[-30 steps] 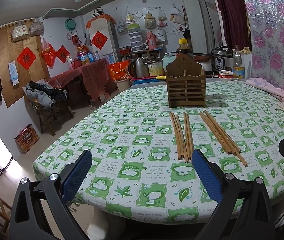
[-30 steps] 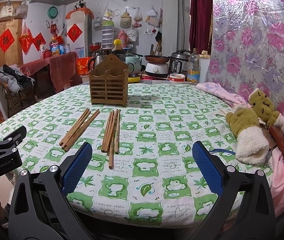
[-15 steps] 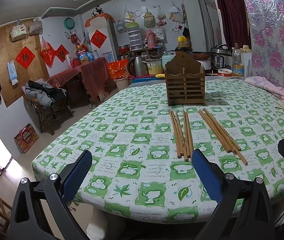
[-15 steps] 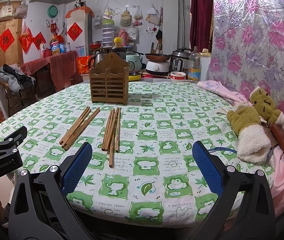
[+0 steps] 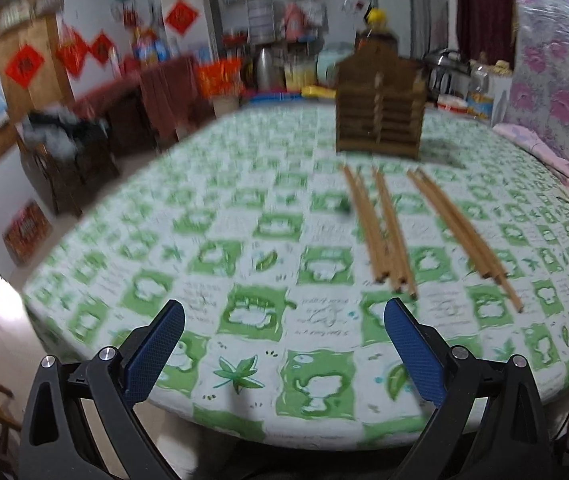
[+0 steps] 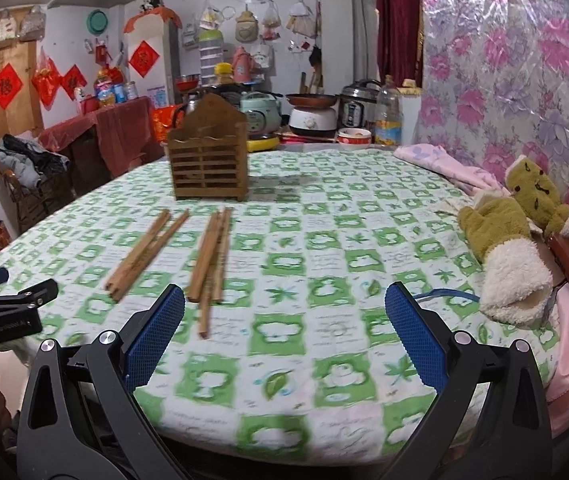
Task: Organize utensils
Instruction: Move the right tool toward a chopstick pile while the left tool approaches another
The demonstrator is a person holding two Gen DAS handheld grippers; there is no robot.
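Two loose bundles of wooden chopsticks lie flat on the round table's green-and-white printed cloth, their long axes running from the near edge toward the slatted wooden chopstick holder standing upright farther back. The left bundle leans slightly rightward at its far end; the right bundle runs straighter. The left gripper and right gripper both hover spread wide, blue textured pads empty, touching nothing. Green plush mittens lie at the right edge.
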